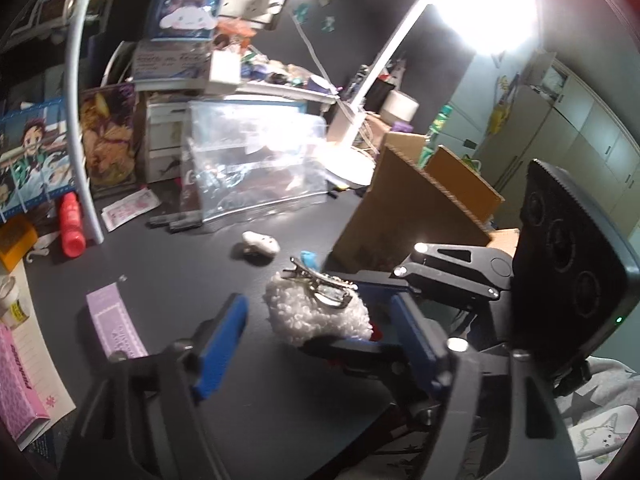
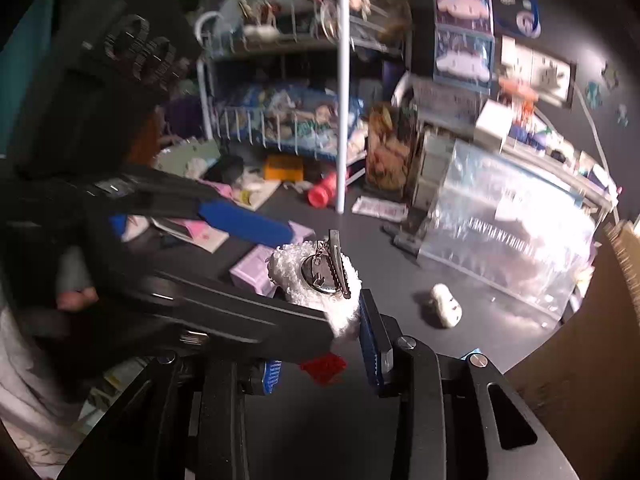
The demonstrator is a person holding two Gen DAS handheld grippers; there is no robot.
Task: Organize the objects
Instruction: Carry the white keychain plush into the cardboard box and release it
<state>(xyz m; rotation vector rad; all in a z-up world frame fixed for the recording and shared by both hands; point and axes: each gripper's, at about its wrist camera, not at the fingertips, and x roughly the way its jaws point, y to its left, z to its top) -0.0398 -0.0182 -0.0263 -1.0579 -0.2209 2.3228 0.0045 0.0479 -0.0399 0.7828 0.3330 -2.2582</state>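
Far left: a pink notebook [image 1: 20, 380] lies at the edge of the dark tabletop [image 1: 180, 280]; a red bottle [image 1: 72, 224] lies on its side further back, beside a white rack leg [image 1: 80, 128]
Left of centre: a flat lilac box [image 1: 114, 320] lies on the tabletop, just beside the left gripper's left finger
Left gripper [image 1: 320, 320]: released; its blue pads [image 1: 224, 336] stand apart on either side of the clip; bare table shows between the left-hand pad and the fluff; whether the other pad touches it I cannot tell
Task's thing: a fluffy white hair clip [image 1: 316, 312] with its metal clasp turned up sits between the fingers of both grippers, in front of the cardboard box; a small red part shows under the fluff
Centre, behind: a small white figure [image 1: 260, 242] lies alone on the tabletop, well apart from the clip; beyond it stands a clear plastic box [image 1: 256, 168]
Right of centre: a brown cardboard box [image 1: 420, 204] stands open on the table; a lit white desk lamp [image 1: 348, 128] stands behind it
Right gripper [image 2: 320, 340]: clenched on the hair clip; it comes in from the right in the left wrist view; in its own view the fluff is pinched against the right-hand blue pad [image 2: 372, 344], while the other pad is partly hidden by the left gripper's lower finger
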